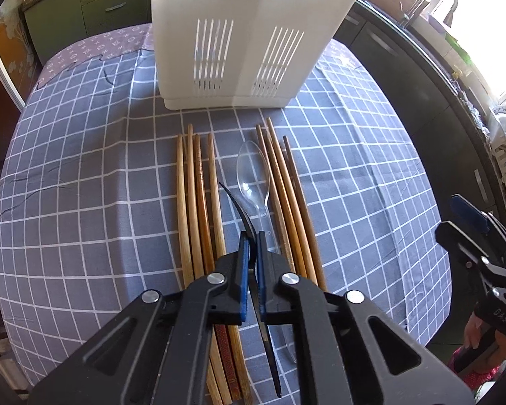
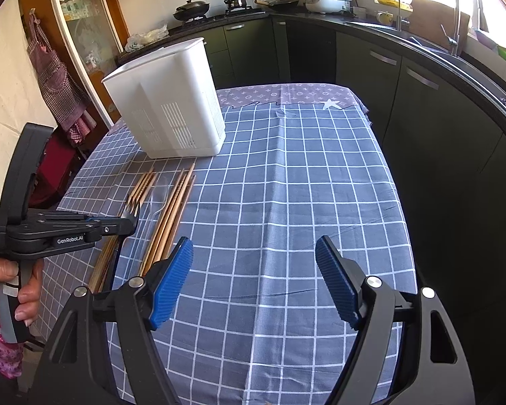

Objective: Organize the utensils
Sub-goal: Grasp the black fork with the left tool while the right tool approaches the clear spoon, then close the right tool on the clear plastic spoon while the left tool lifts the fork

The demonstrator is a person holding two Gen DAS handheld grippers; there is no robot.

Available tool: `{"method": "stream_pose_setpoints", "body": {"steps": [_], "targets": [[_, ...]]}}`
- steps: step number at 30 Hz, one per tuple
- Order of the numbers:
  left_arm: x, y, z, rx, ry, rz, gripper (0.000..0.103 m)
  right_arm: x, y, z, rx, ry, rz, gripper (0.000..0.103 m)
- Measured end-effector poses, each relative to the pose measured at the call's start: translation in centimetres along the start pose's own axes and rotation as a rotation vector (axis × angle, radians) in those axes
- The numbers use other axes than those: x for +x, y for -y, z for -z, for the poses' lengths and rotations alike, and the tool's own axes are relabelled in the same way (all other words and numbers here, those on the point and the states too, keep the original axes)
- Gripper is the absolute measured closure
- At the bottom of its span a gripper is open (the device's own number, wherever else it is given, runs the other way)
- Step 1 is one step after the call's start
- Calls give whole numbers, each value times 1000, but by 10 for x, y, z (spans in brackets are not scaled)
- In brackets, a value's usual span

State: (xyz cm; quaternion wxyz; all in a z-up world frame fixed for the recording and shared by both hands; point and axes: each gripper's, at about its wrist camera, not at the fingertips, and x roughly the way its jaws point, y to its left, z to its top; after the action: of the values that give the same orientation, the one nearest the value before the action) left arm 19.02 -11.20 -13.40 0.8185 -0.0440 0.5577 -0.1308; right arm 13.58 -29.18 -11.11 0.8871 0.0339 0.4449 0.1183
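My left gripper (image 1: 252, 236) is shut on a black fork (image 1: 238, 207), holding it by the neck a little above the table; its tines (image 2: 132, 207) show in the right wrist view. Below it lie a clear plastic spoon (image 1: 253, 168) and two bundles of wooden chopsticks, one on the left (image 1: 197, 199) and one on the right (image 1: 286, 189). A white slotted utensil holder (image 1: 239, 33) stands beyond them; it also shows in the right wrist view (image 2: 172, 101). My right gripper (image 2: 253, 280) is open and empty, over the cloth to the right of the chopsticks (image 2: 172, 216).
The table carries a grey checked cloth (image 2: 303, 185). Dark kitchen cabinets (image 2: 404, 108) and a sink counter run along the right side. A stove with pots (image 2: 192, 8) is at the back. An apron (image 2: 50, 67) hangs at the left.
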Motion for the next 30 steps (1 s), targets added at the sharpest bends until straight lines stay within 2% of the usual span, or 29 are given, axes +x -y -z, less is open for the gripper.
{"method": "stream_pose_setpoints", "body": {"steps": [5, 10, 12, 17, 24, 30], "targets": [[-45, -5, -1, 3, 130, -20, 98, 14, -35, -19, -71, -69, -69, 37], [-86, -18, 7, 15, 240, -53, 98, 48, -74, -37, -102, -199, -153, 59], [-94, -22, 10, 19, 254, -48, 98, 63, -87, -41, -97, -247, -168, 73], [-103, -33, 17, 16, 265, -33, 98, 95, -113, -42, -120, -330, -131, 75], [-102, -43, 23, 6, 270, -17, 98, 119, -122, -43, -126, -370, -85, 85], [-103, -49, 26, -1, 271, -4, 98, 134, -124, -41, -114, -397, -64, 88]]}}
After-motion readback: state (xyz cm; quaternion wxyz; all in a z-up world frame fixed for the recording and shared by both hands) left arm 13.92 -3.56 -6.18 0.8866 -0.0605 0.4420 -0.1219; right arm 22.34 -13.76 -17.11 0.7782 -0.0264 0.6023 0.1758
